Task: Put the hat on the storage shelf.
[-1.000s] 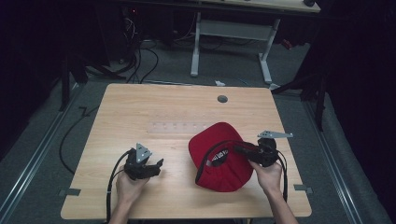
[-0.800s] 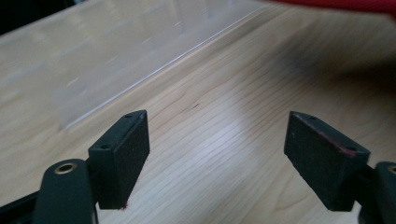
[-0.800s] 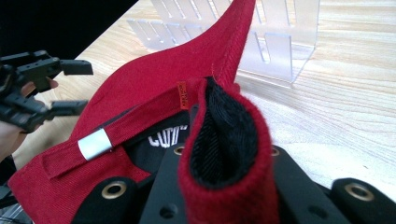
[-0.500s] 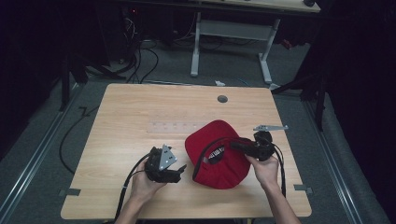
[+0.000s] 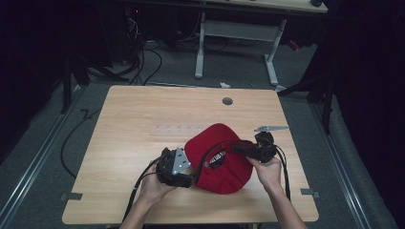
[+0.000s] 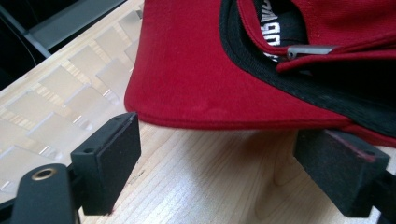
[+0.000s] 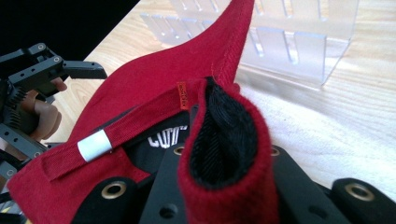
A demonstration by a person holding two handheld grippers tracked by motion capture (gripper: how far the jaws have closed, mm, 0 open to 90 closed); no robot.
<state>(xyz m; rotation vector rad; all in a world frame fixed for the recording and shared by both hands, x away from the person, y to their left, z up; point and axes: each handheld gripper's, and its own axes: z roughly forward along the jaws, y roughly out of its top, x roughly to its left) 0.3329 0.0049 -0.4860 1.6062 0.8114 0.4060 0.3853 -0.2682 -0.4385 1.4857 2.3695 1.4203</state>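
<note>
My right gripper [image 5: 239,147] clenched on red cap [image 5: 217,169] rim; left gripper [image 6: 219,154] spread wide at brim. Cap light, floppy; stiff brim best hold.

cap [image 5: 217,160] on table [image 5: 133,119], between both tongs

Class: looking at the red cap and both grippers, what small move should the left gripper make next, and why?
Probably ease the left gripper forward and close: its jaws stand open at the brim of the red cap, while the right gripper pinches the cap's rim.
</note>
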